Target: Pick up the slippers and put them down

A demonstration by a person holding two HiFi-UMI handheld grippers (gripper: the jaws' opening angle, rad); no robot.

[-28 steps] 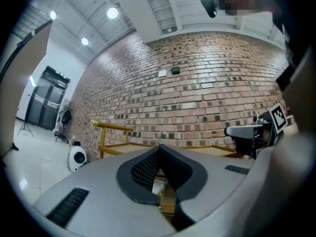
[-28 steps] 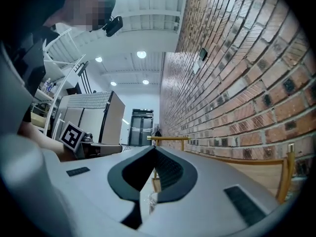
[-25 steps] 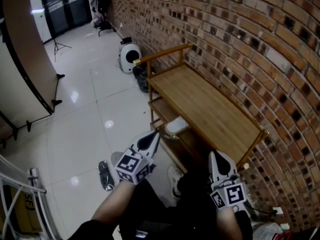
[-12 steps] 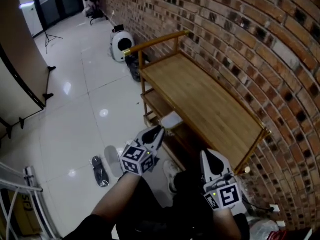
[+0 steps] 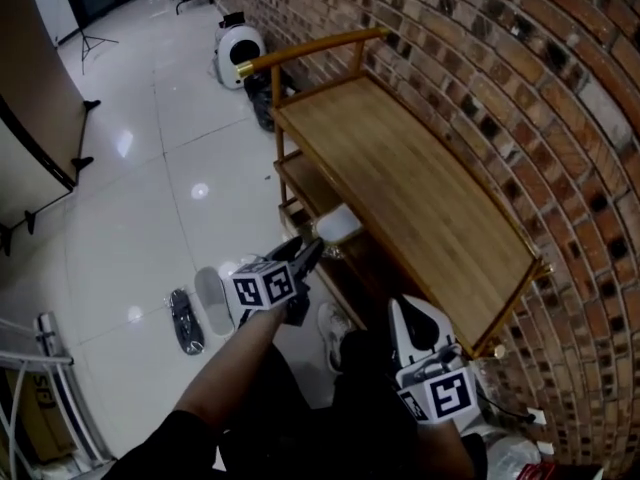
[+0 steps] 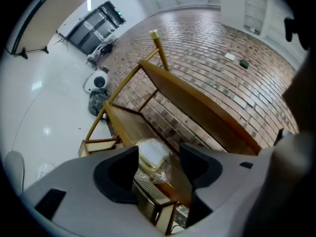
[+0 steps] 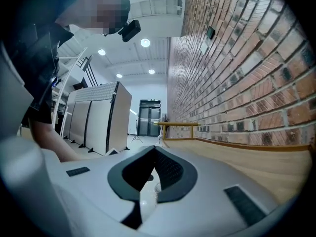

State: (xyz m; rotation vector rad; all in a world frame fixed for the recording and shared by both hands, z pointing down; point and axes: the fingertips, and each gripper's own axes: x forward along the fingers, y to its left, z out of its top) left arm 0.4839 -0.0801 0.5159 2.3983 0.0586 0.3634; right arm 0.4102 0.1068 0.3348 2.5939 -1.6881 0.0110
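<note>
Slippers sit at the far left of the head view: a dark slipper (image 5: 182, 320) and a pale slipper (image 5: 211, 300) lie side by side on the white floor, well apart from both tools. Next comes the left gripper (image 5: 302, 256), aimed at the lower shelf of the wooden rack (image 5: 400, 183). Its jaws have just been opening and now stand well apart with nothing pressed between them. Its own view shows a pale bundle (image 6: 154, 153) in clear wrap lined up in the gap but further off; I cannot tell whether it is a slipper. The step looks like a reach for that bundle. To do it well, keep the jaws wide, go in low under the top board, and pass one jaw down each side. Close on the firm body rather than the loose wrap, which would likely slip. Draw it straight out, clear of the rack frame, before lowering it. At the right, the right gripper (image 7: 154, 152) has its jaws closed together, holding nothing, by the rack's end
</note>
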